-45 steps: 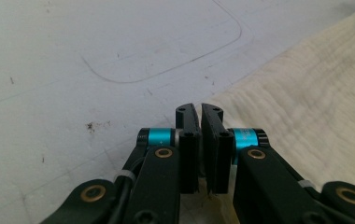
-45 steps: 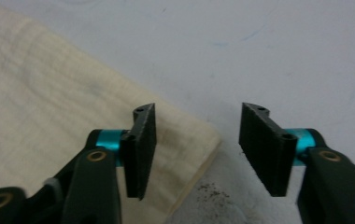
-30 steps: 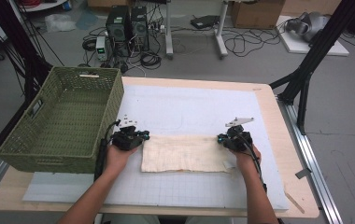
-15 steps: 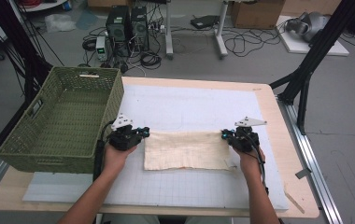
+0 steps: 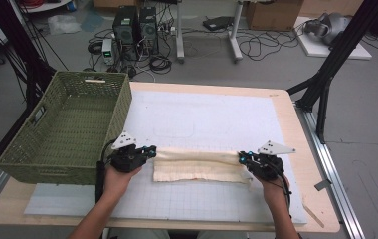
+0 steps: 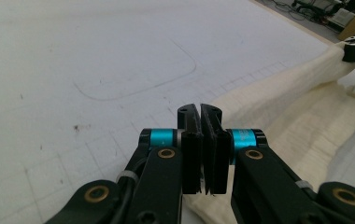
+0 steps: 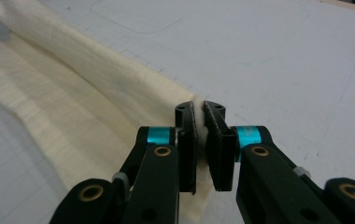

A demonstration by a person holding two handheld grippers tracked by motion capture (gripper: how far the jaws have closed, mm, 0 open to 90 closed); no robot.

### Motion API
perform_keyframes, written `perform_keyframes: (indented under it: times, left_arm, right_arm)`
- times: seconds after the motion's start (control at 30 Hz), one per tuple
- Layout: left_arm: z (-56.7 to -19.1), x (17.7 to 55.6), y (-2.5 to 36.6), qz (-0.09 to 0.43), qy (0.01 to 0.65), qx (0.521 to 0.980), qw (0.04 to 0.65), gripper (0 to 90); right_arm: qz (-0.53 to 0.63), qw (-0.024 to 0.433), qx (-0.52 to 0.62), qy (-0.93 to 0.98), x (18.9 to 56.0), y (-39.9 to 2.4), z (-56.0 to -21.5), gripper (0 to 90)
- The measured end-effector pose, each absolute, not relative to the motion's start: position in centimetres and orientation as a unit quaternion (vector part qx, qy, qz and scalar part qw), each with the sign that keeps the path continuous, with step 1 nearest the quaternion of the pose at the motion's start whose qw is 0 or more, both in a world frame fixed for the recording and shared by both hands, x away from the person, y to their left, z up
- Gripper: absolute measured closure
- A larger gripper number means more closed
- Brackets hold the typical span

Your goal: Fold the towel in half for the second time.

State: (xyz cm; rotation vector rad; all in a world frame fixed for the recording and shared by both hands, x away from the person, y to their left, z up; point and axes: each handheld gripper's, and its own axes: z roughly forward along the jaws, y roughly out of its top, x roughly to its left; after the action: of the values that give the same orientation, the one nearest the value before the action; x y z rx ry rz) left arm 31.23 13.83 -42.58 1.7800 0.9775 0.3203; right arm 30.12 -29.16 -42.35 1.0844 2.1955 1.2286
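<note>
You've got both tongs, left (image 5: 150, 151) and right (image 5: 242, 157), clamped on the cloth (image 5: 199, 165) stretched between them, basket (image 5: 67, 124) just beside the left.

A green woven basket (image 5: 67, 127) sits on the left part of the wooden table (image 5: 296, 124), its right side overlapping the edge of a white gridded mat (image 5: 202, 119) that covers most of the tabletop and bears a faint outline of a rounded rectangle (image 5: 174, 130). Behind the table, on the grey floor, stand two dark computer towers (image 5: 136, 25) amid a tangle of black cables (image 5: 256, 47), with cardboard boxes (image 5: 271, 12) farther back. A black metal frame leg (image 5: 333, 64) slants down at the right of the table, and another dark frame (image 5: 13, 55) rises at the left.
</note>
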Motion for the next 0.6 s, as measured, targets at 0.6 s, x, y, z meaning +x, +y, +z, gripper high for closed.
perform_keyframes:
  times: [0.6]
  left_arm:
    - [-44.1,28.3,13.4,0.115,0.404,0.773,0.475,85.5]
  right_arm:
    - [0.429,0.174,0.364,0.808,26.9,-29.6,-43.6,83.7]
